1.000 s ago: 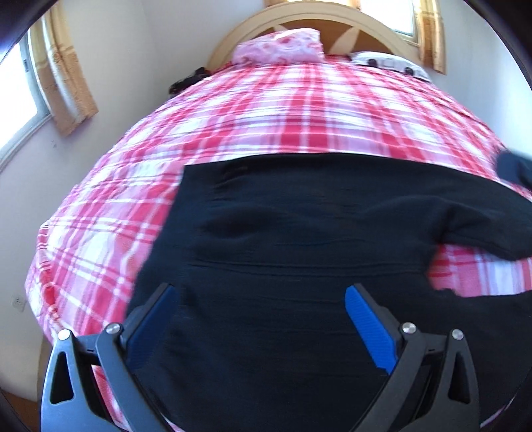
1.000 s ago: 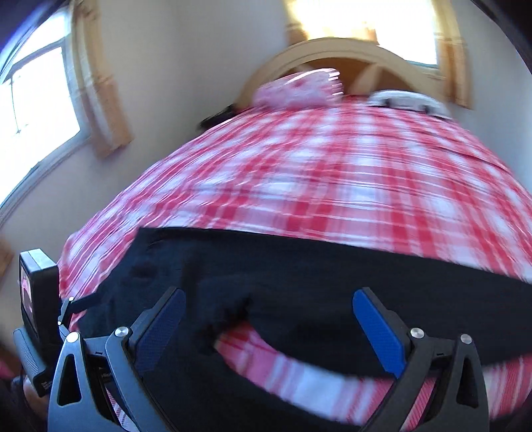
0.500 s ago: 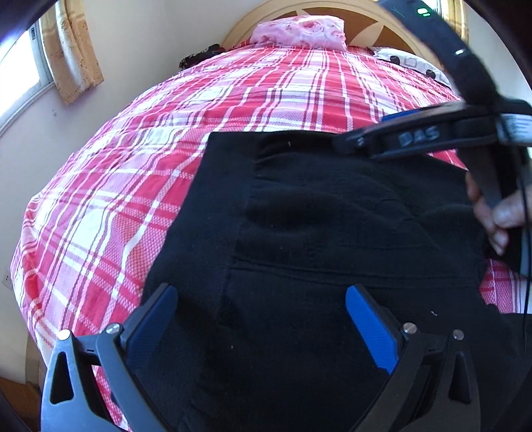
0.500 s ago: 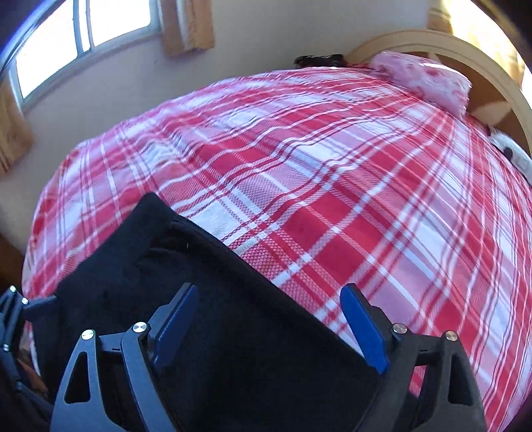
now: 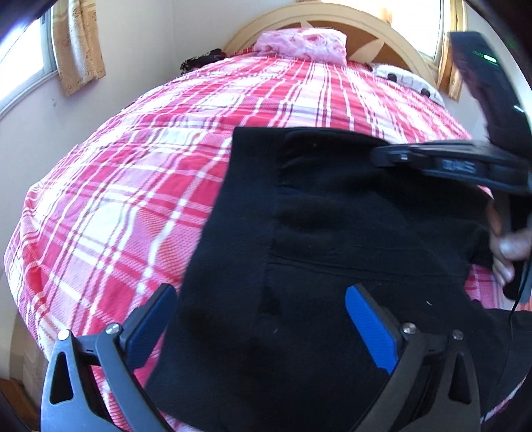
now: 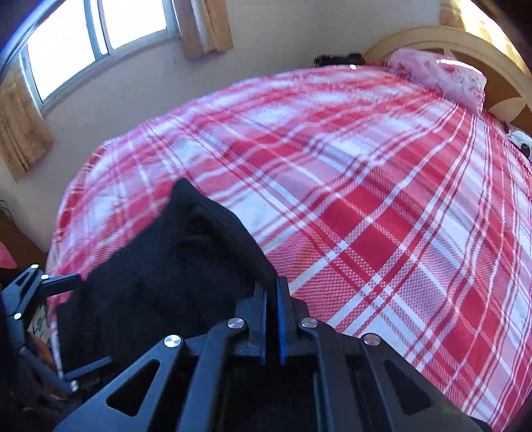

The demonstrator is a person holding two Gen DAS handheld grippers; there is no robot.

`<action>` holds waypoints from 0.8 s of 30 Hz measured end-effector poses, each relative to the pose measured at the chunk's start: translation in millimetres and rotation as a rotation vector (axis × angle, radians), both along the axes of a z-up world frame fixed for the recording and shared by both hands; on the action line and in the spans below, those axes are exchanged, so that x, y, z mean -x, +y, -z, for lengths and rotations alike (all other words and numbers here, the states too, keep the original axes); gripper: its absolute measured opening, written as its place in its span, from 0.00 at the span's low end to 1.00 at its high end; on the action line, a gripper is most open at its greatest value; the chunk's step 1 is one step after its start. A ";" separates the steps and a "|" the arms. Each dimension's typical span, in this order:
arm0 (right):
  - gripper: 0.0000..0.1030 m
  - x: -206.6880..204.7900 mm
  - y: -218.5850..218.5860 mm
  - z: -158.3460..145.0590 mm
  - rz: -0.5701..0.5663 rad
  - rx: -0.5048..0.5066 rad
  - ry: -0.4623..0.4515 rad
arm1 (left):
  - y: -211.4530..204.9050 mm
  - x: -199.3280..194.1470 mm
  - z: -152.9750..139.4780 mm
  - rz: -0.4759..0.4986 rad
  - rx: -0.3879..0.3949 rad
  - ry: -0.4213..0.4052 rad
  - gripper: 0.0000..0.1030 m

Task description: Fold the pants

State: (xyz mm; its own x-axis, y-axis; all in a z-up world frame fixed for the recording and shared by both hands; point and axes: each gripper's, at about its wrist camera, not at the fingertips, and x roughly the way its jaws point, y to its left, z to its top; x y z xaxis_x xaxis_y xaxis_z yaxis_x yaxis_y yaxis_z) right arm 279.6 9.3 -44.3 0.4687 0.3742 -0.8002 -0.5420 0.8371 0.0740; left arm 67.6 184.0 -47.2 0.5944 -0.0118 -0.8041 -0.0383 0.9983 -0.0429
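Black pants (image 5: 332, 232) lie spread on a bed with a red and white plaid cover (image 5: 133, 199). My left gripper (image 5: 259, 292) hangs open just above their near corner, one blue pad over the plaid and the other over the black cloth. In the right wrist view the pants (image 6: 166, 266) run up into my right gripper (image 6: 271, 282), whose pads are pressed together on the cloth's far edge. The left wrist view shows that right gripper (image 5: 375, 156) reaching in from the right, held by a hand (image 5: 508, 246).
A pink pillow (image 5: 299, 43) and a patterned one (image 5: 405, 79) lie against the arched wooden headboard (image 5: 332, 16). A wall with a curtained window (image 6: 99, 40) runs along the bed's left side. Plaid cover (image 6: 365, 199) stretches beyond the pants.
My right gripper swung in over the far edge of the pants and went from wide open to shut on the cloth. The left gripper slid toward the pants' left corner, still open.
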 end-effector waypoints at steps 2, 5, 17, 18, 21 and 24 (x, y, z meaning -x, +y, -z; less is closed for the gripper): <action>0.05 19.5 1.1 -15.1 -0.003 -0.026 -0.034 | 7.3 9.3 -6.7 0.005 0.002 -0.022 1.00; 0.05 62.1 7.8 -36.3 -0.026 -0.017 -0.109 | 19.6 26.9 -18.4 -0.011 -0.034 -0.062 1.00; 0.03 210.6 55.8 -17.3 -0.072 -0.016 -0.209 | 91.2 73.0 -34.9 -0.223 -0.195 -0.099 1.00; 0.03 215.7 60.2 -10.8 -0.078 -0.005 -0.208 | 92.8 76.0 -35.2 -0.230 -0.195 -0.099 1.00; 0.03 227.4 67.9 6.5 -0.072 -0.004 -0.187 | 89.2 78.0 -35.8 -0.212 -0.203 -0.103 1.00; 0.04 229.7 66.9 12.5 -0.059 -0.020 -0.154 | 83.4 78.9 -37.0 -0.189 -0.212 -0.110 1.00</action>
